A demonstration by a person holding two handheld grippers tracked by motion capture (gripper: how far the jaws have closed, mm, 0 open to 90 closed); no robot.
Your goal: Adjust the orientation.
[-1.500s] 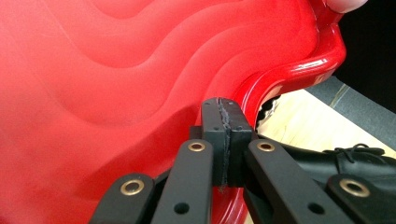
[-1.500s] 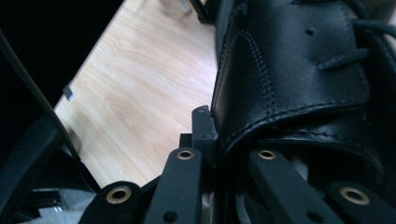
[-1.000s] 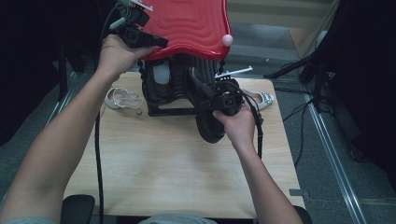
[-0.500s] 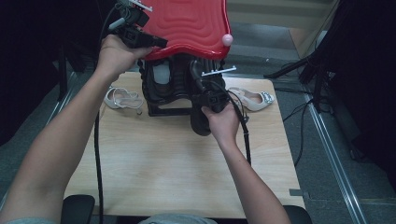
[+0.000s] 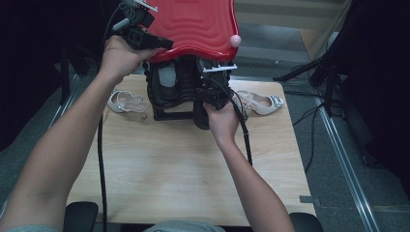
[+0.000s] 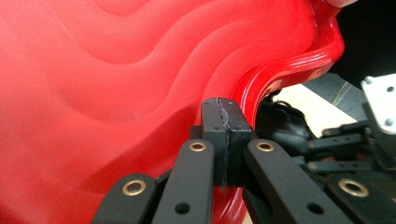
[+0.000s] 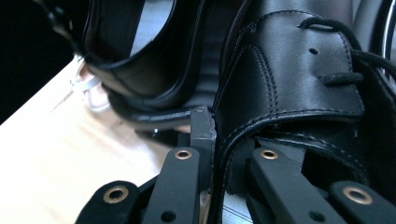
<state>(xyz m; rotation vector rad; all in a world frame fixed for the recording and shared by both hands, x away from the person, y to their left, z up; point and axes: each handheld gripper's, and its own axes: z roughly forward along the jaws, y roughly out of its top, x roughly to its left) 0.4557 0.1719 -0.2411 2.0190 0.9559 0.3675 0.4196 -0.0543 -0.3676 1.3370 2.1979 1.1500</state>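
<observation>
A glossy red plastic lid with wavy ridges (image 5: 196, 24) is tilted up at twelve o'clock over a black rack; beneath it, at six o'clock, a black leather lace-up shoe (image 7: 299, 79) stands upright

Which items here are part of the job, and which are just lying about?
In the job:
- red lid, held up by left gripper
- black shoe, its collar clamped in right gripper
- black rack

Lying about:
- white sandal
- jewelled heel
</observation>
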